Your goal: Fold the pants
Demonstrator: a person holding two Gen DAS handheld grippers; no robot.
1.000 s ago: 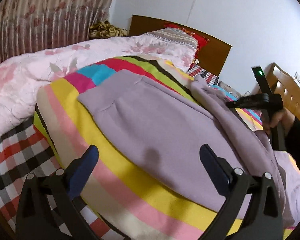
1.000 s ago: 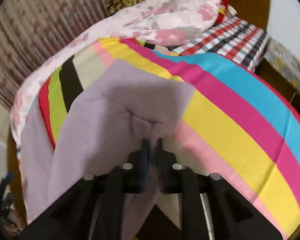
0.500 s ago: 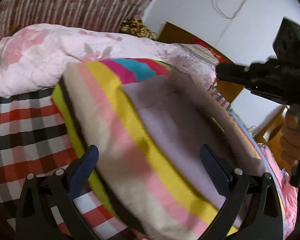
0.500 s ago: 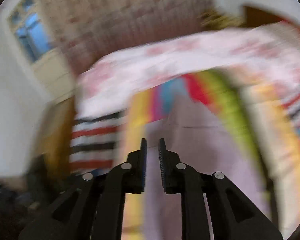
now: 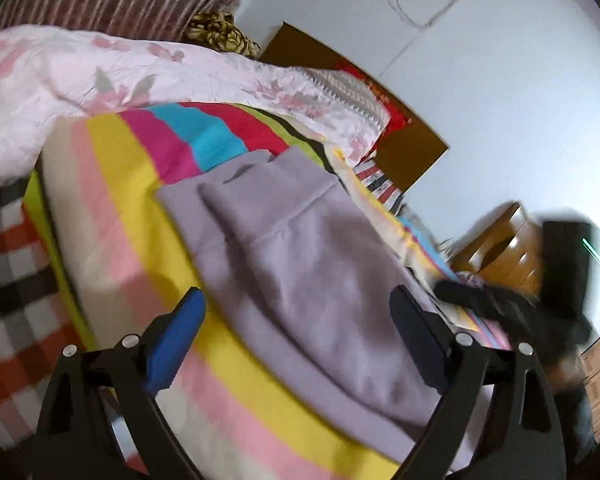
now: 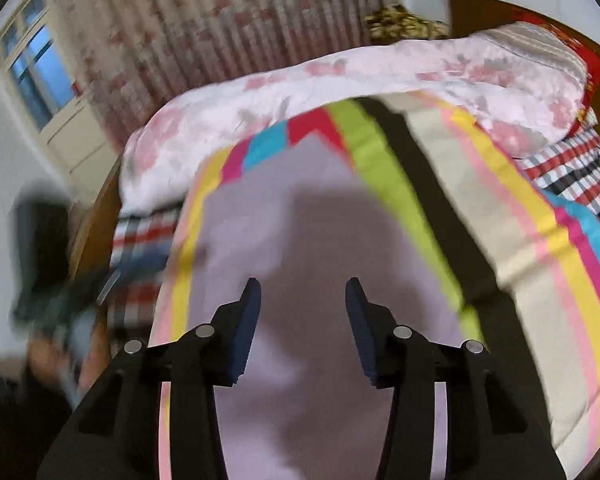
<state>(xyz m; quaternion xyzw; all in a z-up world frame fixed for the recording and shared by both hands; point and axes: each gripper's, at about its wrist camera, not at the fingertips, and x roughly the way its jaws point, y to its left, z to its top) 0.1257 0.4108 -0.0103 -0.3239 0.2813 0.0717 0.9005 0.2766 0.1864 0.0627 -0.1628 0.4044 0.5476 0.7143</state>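
A brown wooden headboard [image 5: 412, 148] stands against a plain white wall [image 5: 500, 80]. Left of the headboard hangs a striped, rose-patterned curtain [image 6: 204, 28], and further left of it a white-framed window [image 6: 32, 60] shows blue light. Right of the headboard, by the same wall, stands a brown wooden drawer cabinet [image 5: 508, 248].
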